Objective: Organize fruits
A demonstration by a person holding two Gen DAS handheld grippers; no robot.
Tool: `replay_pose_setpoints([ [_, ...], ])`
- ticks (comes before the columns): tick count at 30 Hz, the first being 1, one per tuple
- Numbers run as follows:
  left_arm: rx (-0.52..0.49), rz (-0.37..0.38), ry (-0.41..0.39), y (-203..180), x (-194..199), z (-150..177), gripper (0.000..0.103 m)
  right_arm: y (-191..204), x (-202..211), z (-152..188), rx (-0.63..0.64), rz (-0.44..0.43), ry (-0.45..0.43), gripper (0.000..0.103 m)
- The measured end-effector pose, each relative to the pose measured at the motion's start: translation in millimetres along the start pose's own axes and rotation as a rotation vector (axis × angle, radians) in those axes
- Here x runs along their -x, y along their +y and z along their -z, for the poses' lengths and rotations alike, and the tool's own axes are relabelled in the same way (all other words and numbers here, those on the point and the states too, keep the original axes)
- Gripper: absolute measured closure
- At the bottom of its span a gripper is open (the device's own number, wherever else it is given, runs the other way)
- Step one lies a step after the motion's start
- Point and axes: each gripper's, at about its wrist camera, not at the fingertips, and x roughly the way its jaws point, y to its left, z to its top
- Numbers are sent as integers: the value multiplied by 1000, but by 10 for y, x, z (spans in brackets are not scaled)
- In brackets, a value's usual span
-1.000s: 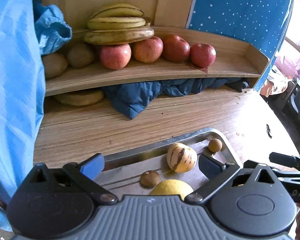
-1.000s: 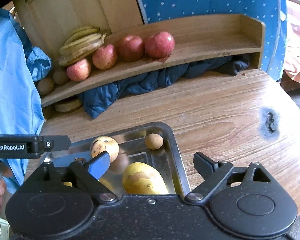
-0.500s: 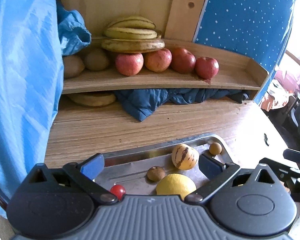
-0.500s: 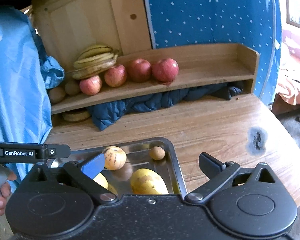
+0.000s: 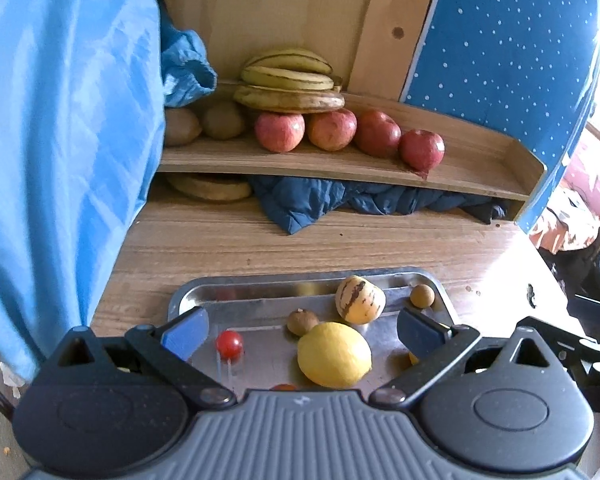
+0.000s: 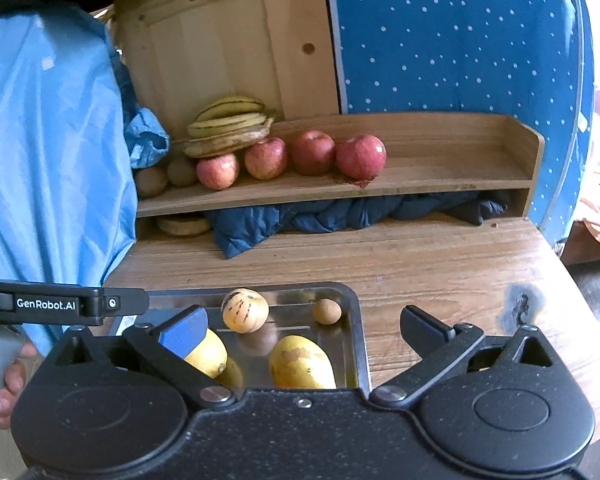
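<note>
A metal tray sits on the wooden table below both grippers. It holds a lemon, a striped yellow melon, a small brown fruit, a round tan fruit and a cherry tomato. My left gripper hovers open above them, touching none. The right wrist view adds a mango beside the striped melon. My right gripper is wide open over the tray's right rim, empty. On the shelf lie apples, bananas and kiwis.
A blue plastic sheet hangs at the left. Dark blue cloth is stuffed under the shelf. A blue dotted panel stands behind. The table has a dark burn mark near its right edge. A hand grips the left gripper's body.
Both grippers rose and drew back from the shelf, so more of the tray shows and the cherry tomato came into view. The right jaws spread a little wider.
</note>
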Motion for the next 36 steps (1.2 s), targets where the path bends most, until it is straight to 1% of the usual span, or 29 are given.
replay_pose_setpoints([
  [6, 35, -21, -40, -14, 198, 161, 1, -27, 142, 59, 40, -24, -18, 1],
  [12, 61, -55, -60, -11, 419, 356, 1, -10, 305, 177, 78, -53, -35, 1],
  [18, 73, -76, -69, -25, 597, 519, 1, -7, 467, 301, 92, -74, -47, 1],
  [28, 80, -84, -83, -60, 787, 727, 1, -37, 653, 432, 102, -89, -51, 1],
  [36, 66, -92, -75, -32, 910, 852, 1, -13, 719, 571, 95, -106, -33, 1],
])
